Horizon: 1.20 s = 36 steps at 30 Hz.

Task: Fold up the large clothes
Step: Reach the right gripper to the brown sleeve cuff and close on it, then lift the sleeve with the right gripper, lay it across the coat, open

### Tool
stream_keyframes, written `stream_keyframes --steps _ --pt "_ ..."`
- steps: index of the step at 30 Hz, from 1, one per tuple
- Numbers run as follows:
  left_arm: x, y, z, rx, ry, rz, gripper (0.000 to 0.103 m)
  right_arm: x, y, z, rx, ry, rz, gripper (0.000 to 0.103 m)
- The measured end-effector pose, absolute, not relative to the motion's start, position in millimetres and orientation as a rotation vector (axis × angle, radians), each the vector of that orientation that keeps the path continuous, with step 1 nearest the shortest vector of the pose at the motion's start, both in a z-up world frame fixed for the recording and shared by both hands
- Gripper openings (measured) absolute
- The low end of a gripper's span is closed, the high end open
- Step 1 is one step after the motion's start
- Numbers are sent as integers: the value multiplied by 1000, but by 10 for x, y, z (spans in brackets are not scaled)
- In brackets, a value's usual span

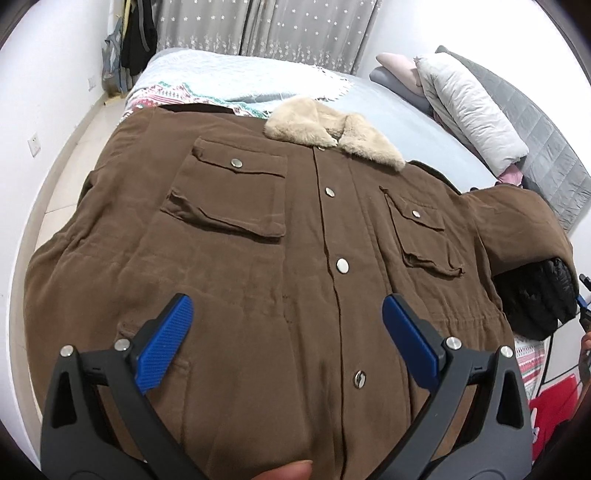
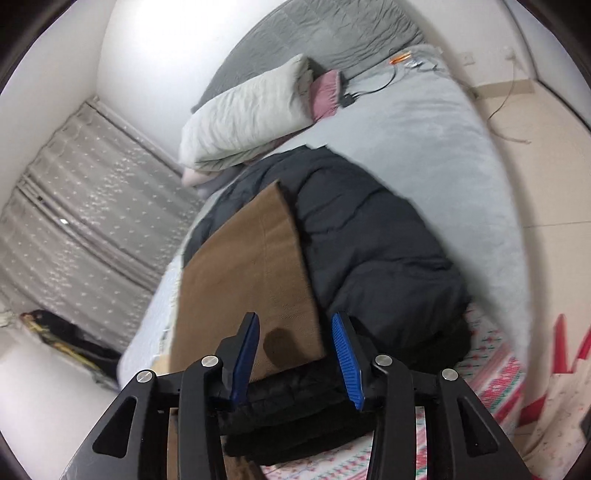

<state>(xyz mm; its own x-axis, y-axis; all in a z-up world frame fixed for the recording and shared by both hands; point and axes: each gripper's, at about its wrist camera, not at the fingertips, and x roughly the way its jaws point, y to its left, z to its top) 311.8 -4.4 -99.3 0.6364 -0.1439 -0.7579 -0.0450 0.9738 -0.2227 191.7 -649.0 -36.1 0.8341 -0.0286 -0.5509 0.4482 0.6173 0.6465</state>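
A large brown coat [image 1: 258, 236] with a cream fur collar [image 1: 332, 131] lies front-up on the bed, snaps closed. Its right sleeve [image 1: 517, 221] is spread out over a black puffer jacket [image 1: 539, 295]. My left gripper [image 1: 288, 314] is open and empty, hovering over the coat's lower front. In the right wrist view, my right gripper [image 2: 295, 332] is open around the end of the brown sleeve [image 2: 255, 273], which lies on the black puffer jacket [image 2: 369, 243]. The jaws have not closed on the sleeve.
The bed has a light grey sheet [image 2: 443, 140], a pale quilt [image 1: 229, 77], and a patterned blanket [image 2: 491, 369]. Pillows [image 1: 469, 107] lie against the grey headboard [image 1: 546, 122]. Curtains [image 1: 266, 26] hang behind. A cable and small items [image 2: 369, 88] lie near the headboard.
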Motion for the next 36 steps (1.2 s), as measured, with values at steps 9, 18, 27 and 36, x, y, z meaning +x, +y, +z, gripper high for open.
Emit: stream_keyframes --steps 9,18,27,36 --pt "3201 -203 -1318 -167 985 -27 102 2211 -6260 -303 779 480 -229 6" --pt "3174 -2 -1231 -236 977 -38 102 1795 -6102 728 404 242 -539 1" --pt "3206 -11 -1382 -106 1000 34 102 2093 -6634 31 502 397 -679 1" --pt "3090 -2 -1367 -31 991 38 102 1967 -6920 -108 764 431 -492 58"
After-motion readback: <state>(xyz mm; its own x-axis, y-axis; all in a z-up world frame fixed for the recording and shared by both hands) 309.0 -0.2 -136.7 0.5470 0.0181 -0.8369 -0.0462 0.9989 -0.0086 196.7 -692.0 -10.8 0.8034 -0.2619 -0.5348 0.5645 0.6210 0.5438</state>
